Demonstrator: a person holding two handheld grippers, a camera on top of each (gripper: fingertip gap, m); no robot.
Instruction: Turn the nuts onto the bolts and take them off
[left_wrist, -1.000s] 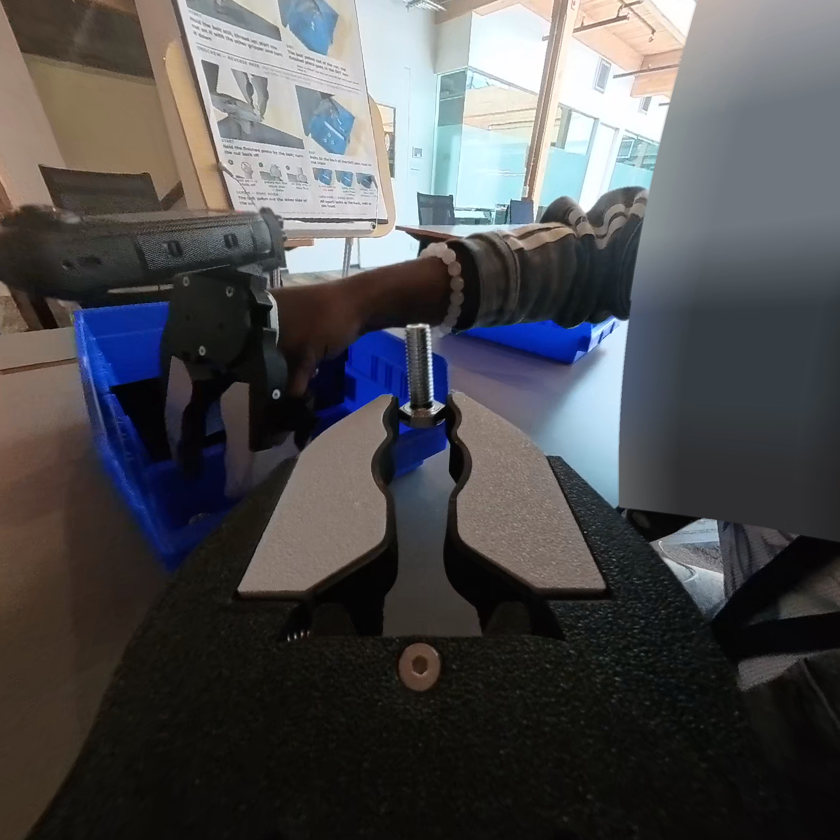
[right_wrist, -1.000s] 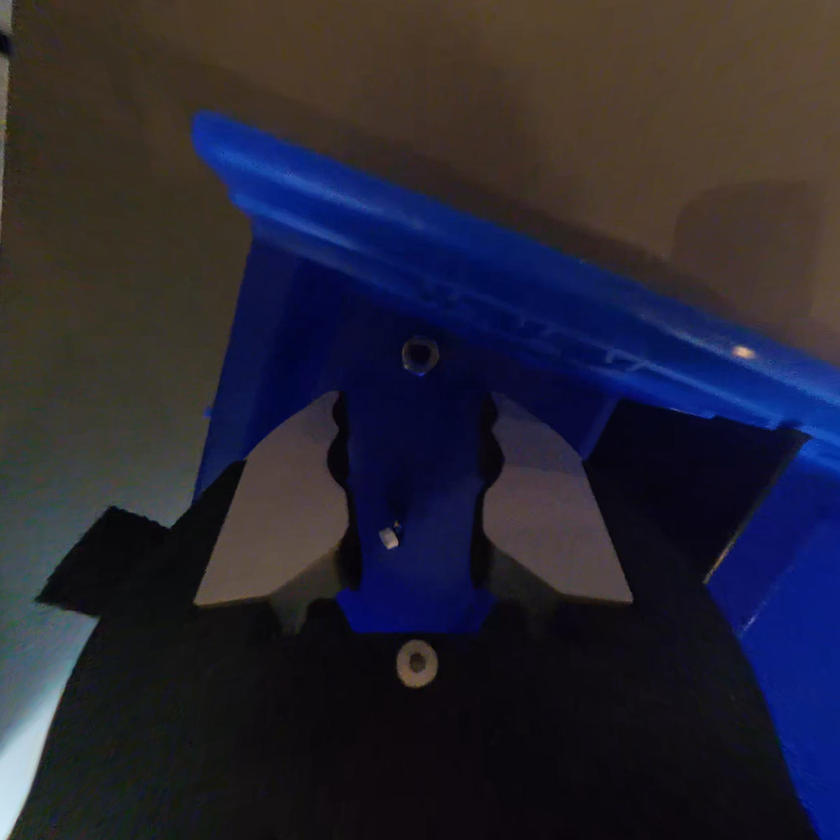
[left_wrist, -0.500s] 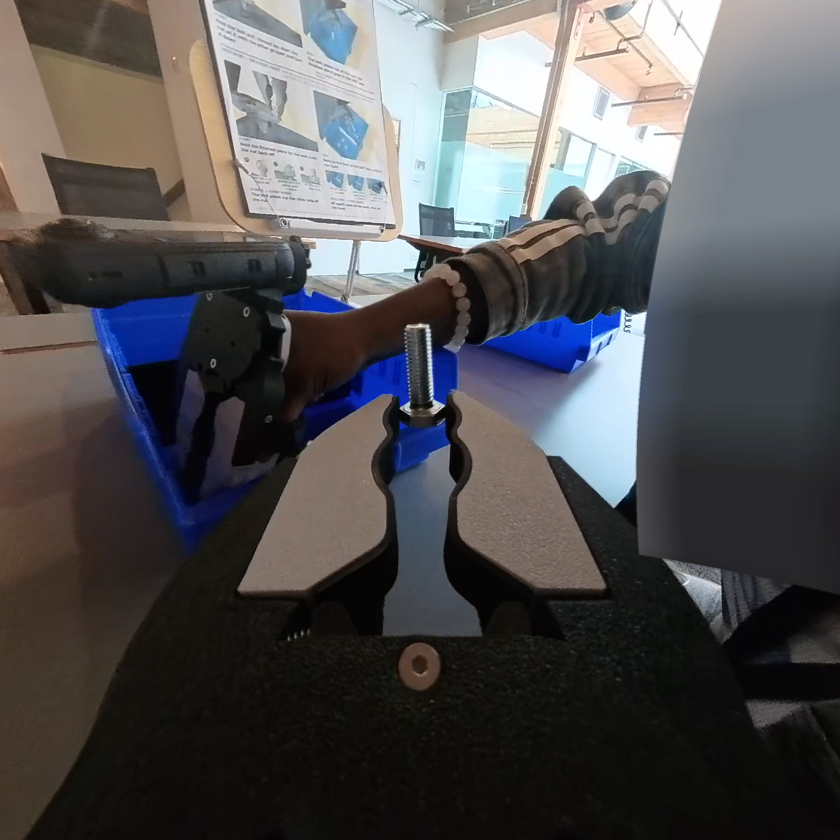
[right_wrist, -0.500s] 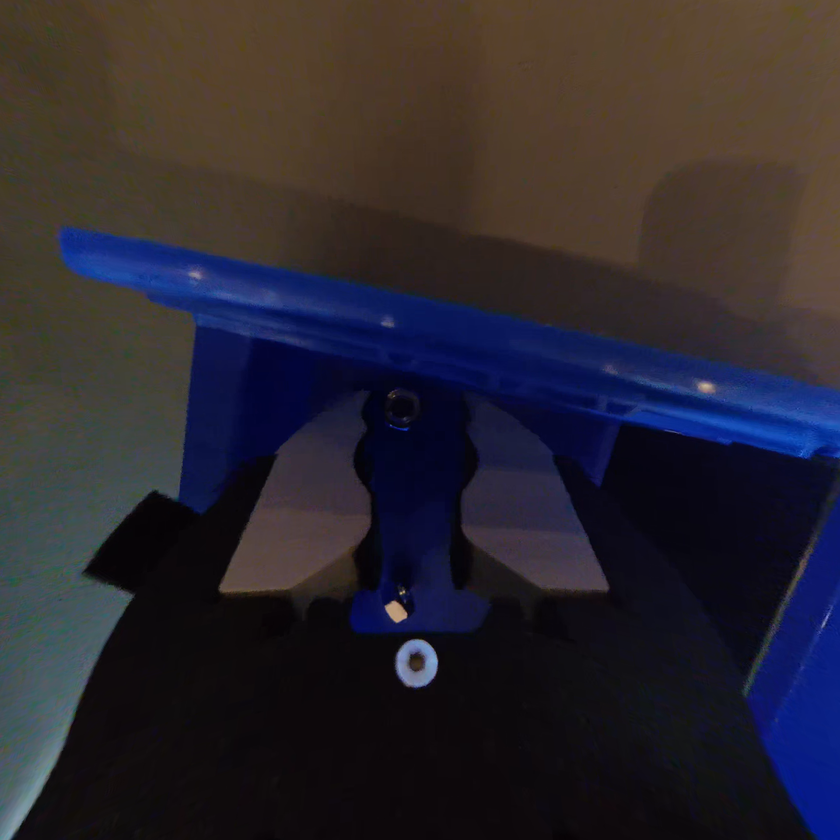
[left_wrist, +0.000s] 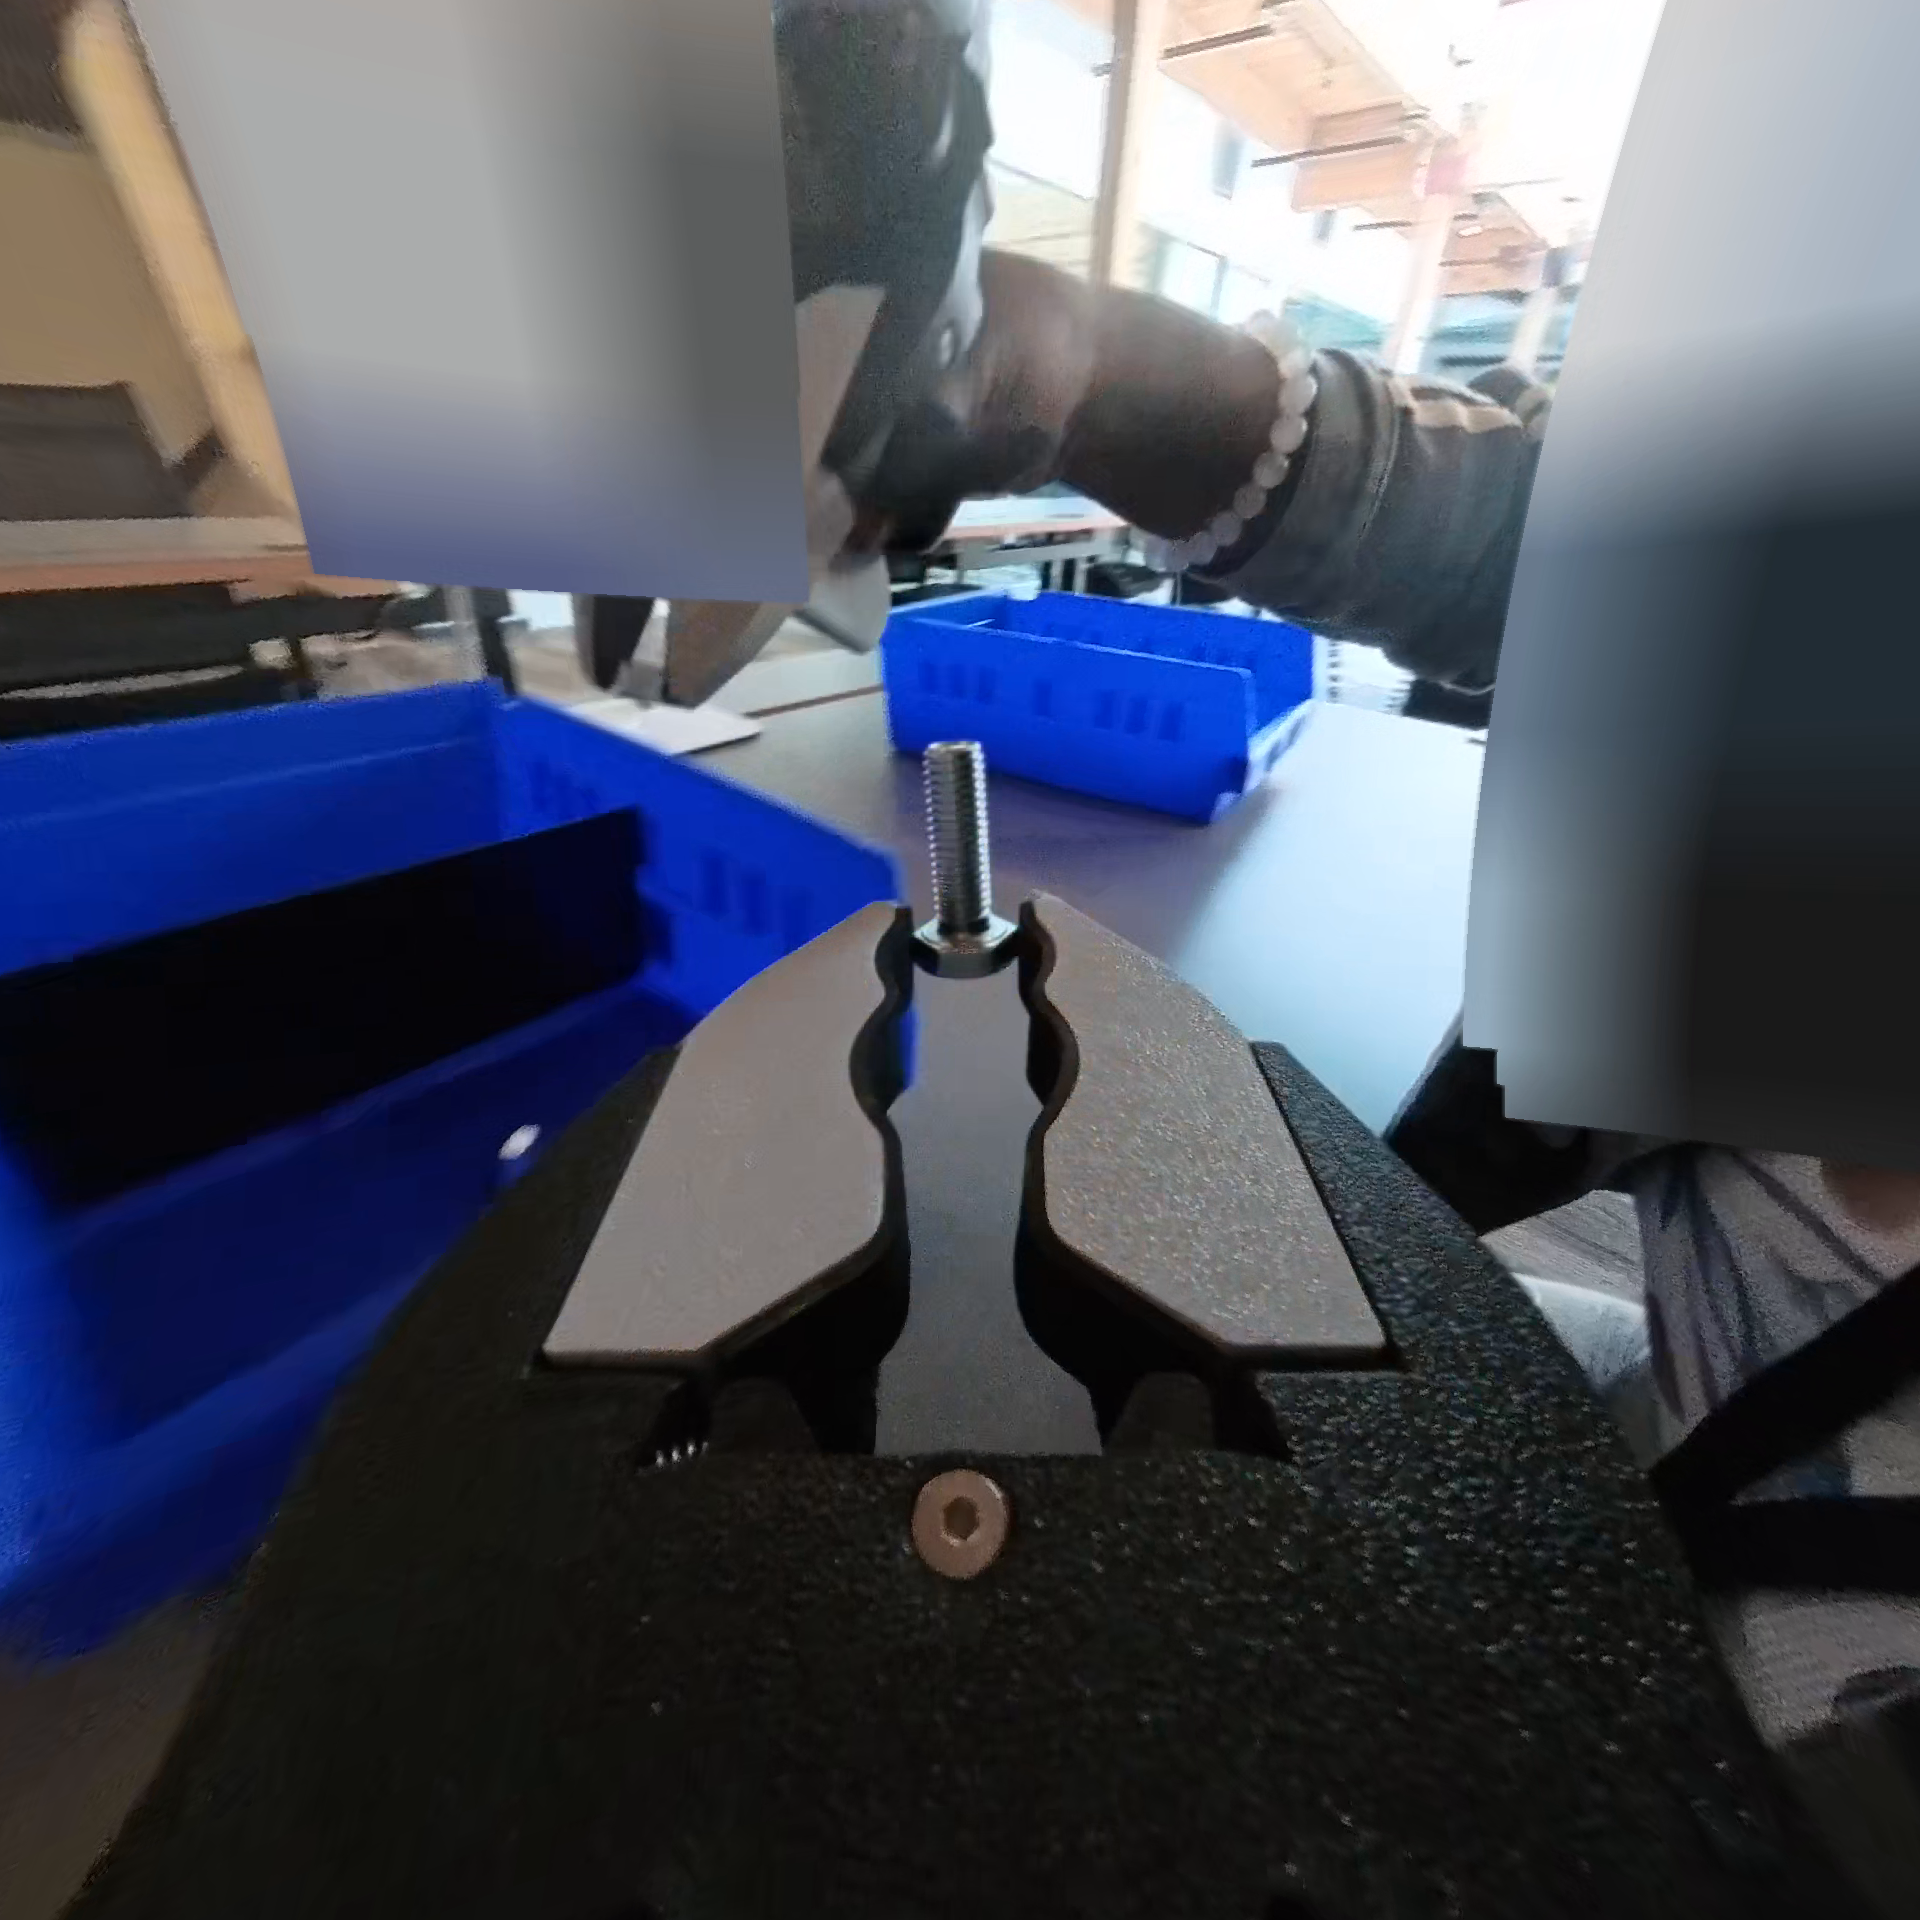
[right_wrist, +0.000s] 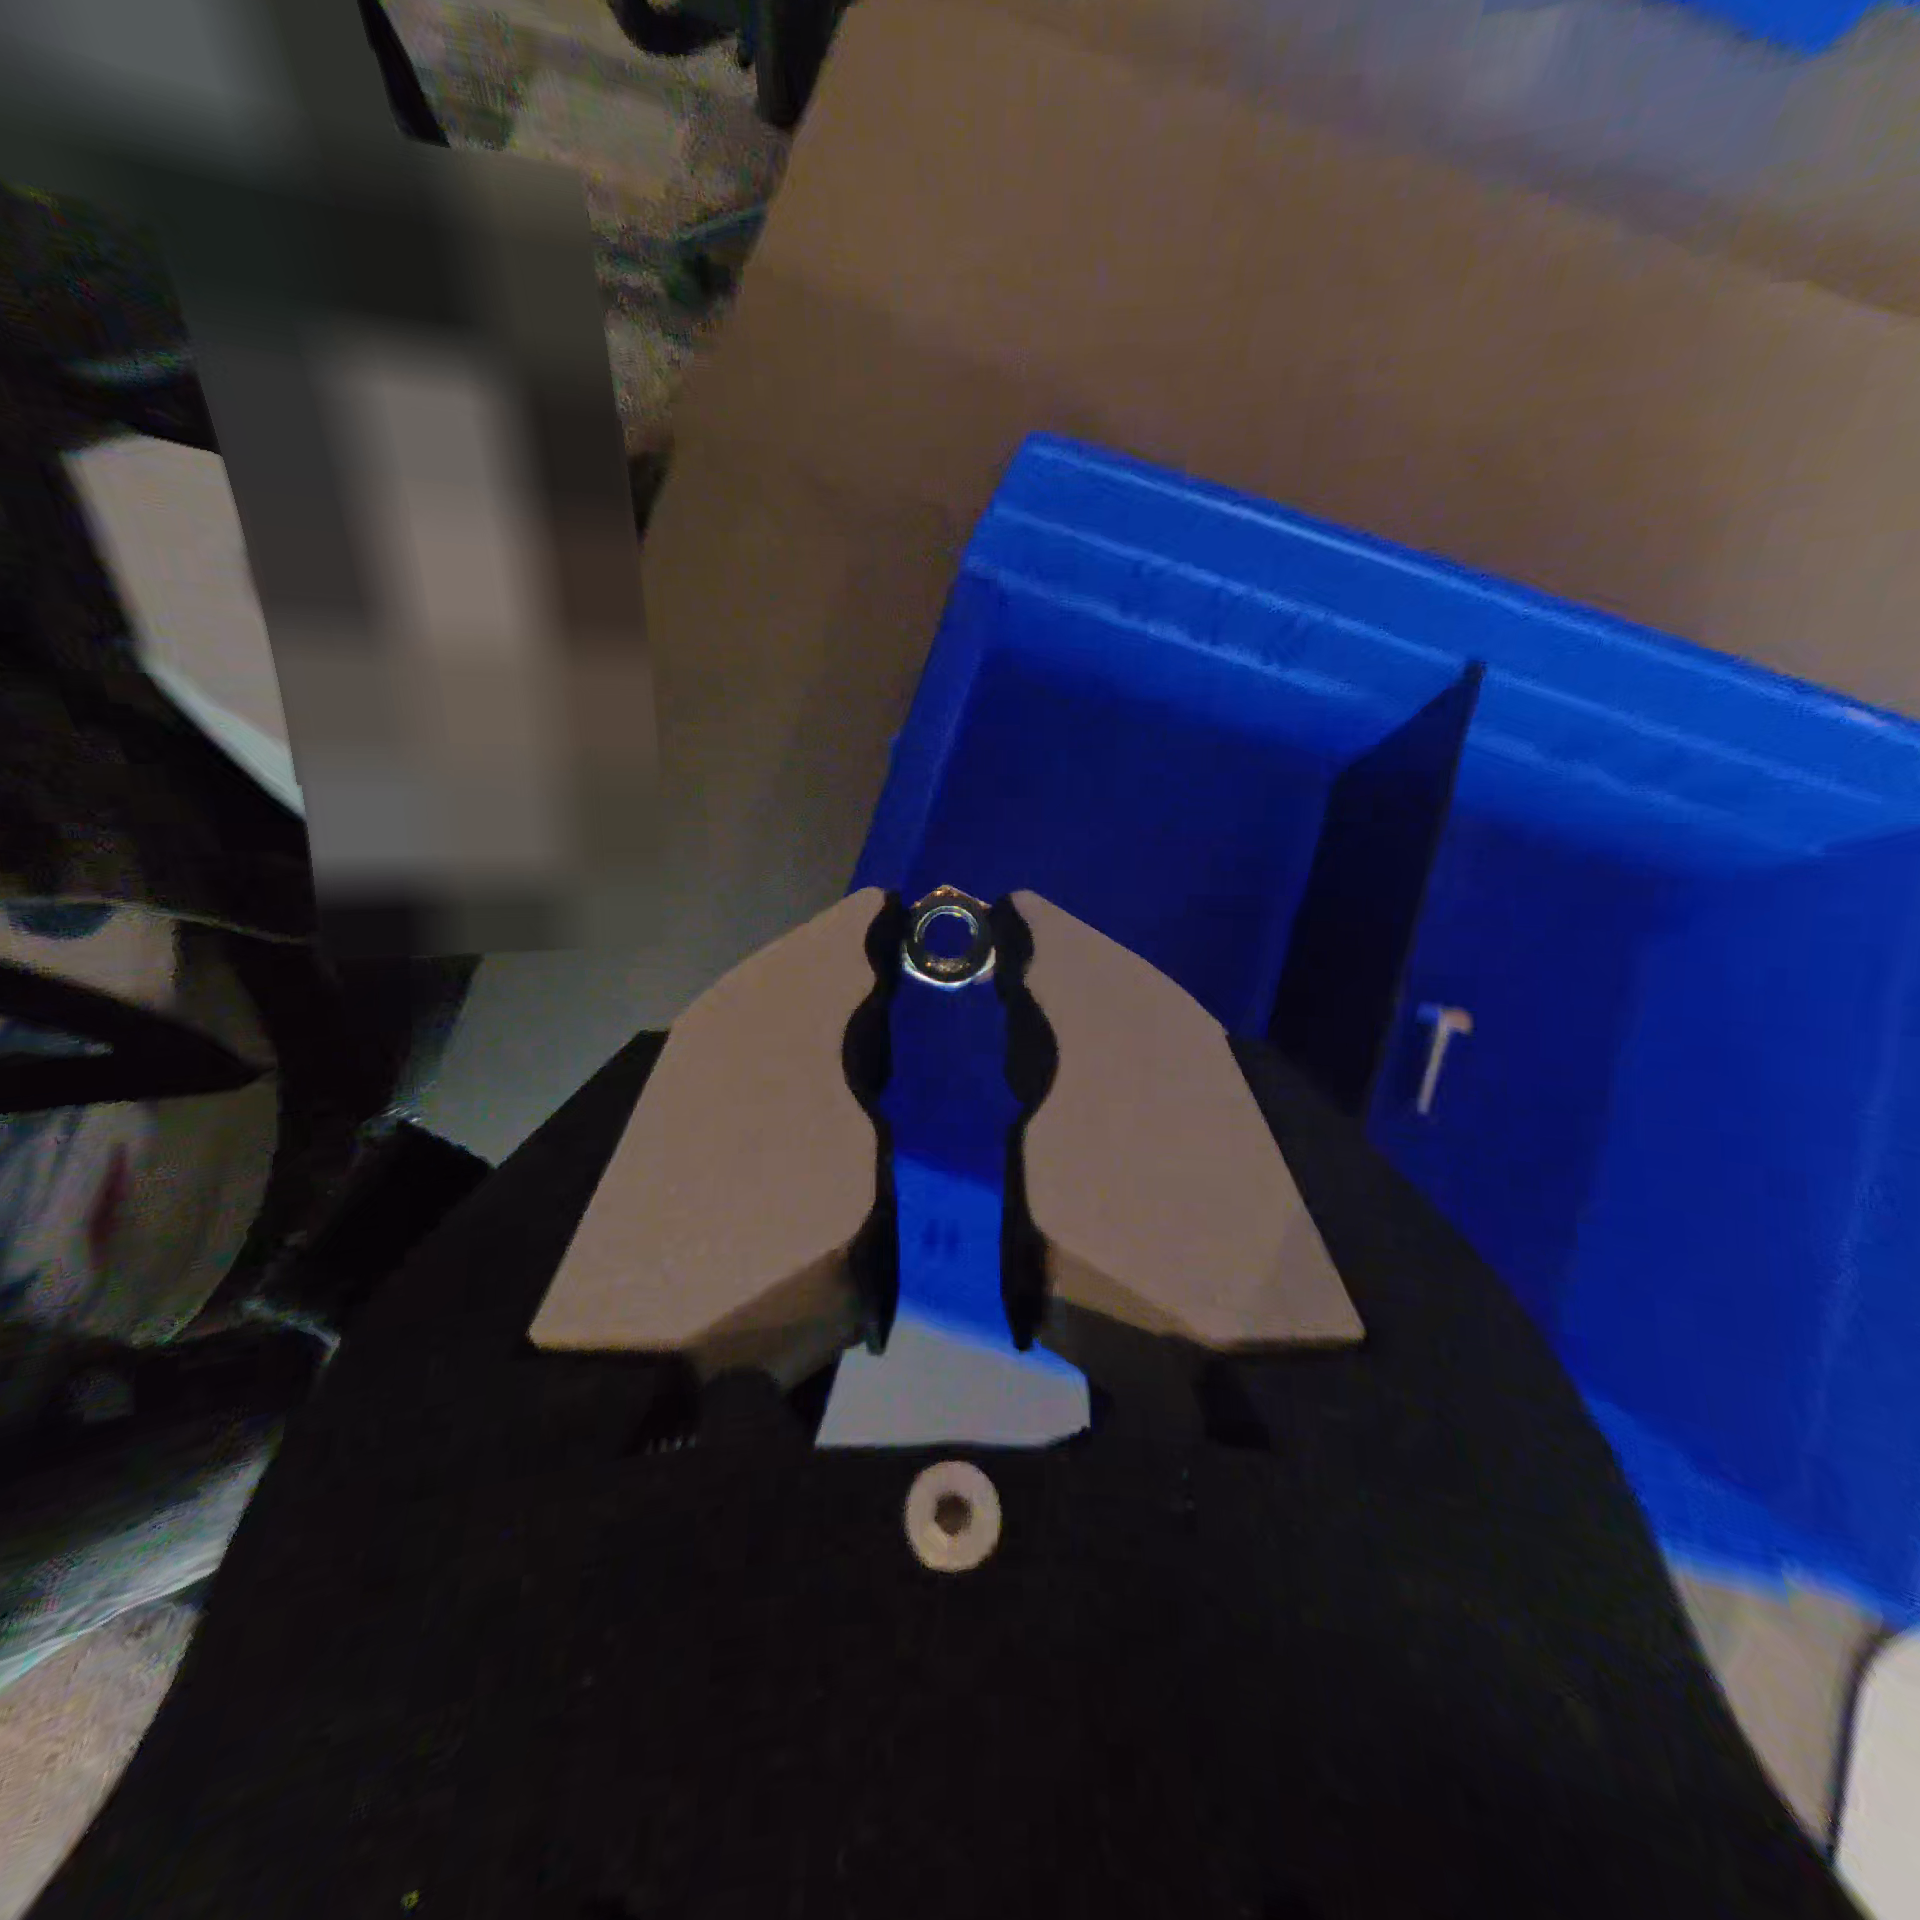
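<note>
bolt (left_wrist: 957, 831) held upright by its hex head at the tips of the left gripper (left_wrist: 961, 940), threaded shank pointing up, both fingers pressed against the head. blue bin (left_wrist: 312, 935) on the left of that view, with a black divider (left_wrist: 312, 987) across its inside; its near corner lies just beside the left finger. second blue bin (left_wrist: 1091, 717) farther back on the grey table (left_wrist: 1247, 914), well apart from the first. above it, a person's hand (left_wrist: 1039, 395) with a bead bracelet (left_wrist: 1273, 436) and dark sleeve carries the other gripper, partly hidden by a blurred patch.

right wrist view: right gripper (right_wrist: 948, 940) clamped on a small silver nut (right_wrist: 948, 940), gripped by its flats at the very tips, its hole facing the camera. behind the fingers, the blue bin (right_wrist: 1195, 727) with the divider (right_wrist: 1382, 883) standing in it. beyond the divider, a second bolt (right_wrist: 1439, 1055) lies on the bin floor. tan table surface behind the bin; the left of this view is dark and blurred.
</note>
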